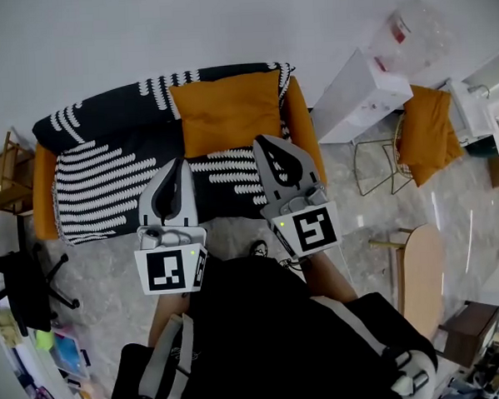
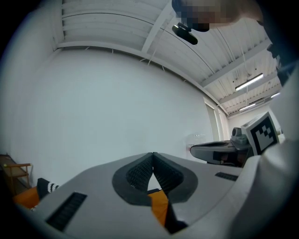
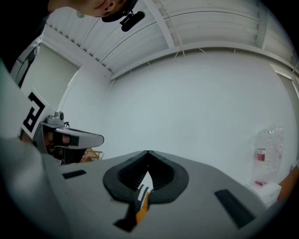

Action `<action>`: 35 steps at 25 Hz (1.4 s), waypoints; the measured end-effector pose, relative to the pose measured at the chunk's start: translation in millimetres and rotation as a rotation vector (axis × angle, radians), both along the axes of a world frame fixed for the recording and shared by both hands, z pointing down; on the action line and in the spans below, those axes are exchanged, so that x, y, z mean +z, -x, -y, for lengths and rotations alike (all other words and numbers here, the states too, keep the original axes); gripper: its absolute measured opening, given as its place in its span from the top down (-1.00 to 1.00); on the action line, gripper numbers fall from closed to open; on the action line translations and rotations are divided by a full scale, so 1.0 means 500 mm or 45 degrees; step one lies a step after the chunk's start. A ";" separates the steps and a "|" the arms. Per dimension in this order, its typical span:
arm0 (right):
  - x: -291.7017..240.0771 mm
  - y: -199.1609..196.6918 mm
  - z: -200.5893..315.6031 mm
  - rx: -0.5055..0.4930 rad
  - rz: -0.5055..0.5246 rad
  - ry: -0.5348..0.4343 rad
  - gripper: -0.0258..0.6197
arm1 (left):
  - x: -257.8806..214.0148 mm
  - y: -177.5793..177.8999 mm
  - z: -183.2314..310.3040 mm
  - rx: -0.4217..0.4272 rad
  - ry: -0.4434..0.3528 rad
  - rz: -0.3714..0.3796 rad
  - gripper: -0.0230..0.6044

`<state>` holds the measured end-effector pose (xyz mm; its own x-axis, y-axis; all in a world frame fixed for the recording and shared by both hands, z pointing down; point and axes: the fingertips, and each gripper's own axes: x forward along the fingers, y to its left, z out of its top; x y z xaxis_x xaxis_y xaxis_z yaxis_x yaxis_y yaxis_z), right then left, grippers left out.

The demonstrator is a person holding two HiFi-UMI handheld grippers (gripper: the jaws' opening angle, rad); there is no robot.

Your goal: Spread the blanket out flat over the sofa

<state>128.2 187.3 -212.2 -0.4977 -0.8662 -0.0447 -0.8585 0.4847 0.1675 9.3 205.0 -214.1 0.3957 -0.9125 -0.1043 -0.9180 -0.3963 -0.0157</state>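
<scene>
A black blanket with white dashed stripes (image 1: 118,164) lies spread over the orange sofa (image 1: 303,133), covering its seat and backrest. An orange cushion (image 1: 226,111) leans against the backrest on top of it. My left gripper (image 1: 179,162) hovers above the seat's front, shut and empty. My right gripper (image 1: 267,140) hangs over the seat's right part, shut with nothing in it. In the left gripper view the tips of the left gripper (image 2: 153,153) meet, tilted up at the white wall. The right gripper (image 3: 148,151) likewise shows its tips together.
A wooden rack (image 1: 2,174) stands left of the sofa, a black swivel chair (image 1: 25,285) below it. A white cabinet (image 1: 357,97) stands right of the sofa, then a wire chair with an orange cushion (image 1: 428,131) and a round wooden table (image 1: 420,273).
</scene>
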 end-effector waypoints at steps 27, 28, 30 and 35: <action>-0.012 0.002 -0.014 -0.007 0.004 -0.022 0.90 | 0.003 -0.001 -0.009 0.011 0.010 -0.022 0.86; -0.011 0.000 -0.013 -0.003 0.003 -0.021 0.90 | 0.004 -0.001 -0.007 0.010 0.012 -0.023 0.86; -0.009 -0.006 -0.011 0.007 0.001 -0.018 0.90 | 0.004 -0.003 -0.005 0.012 0.015 -0.025 0.86; -0.013 -0.015 -0.012 0.019 0.000 -0.021 0.90 | 0.005 -0.013 -0.006 0.025 0.017 -0.028 0.86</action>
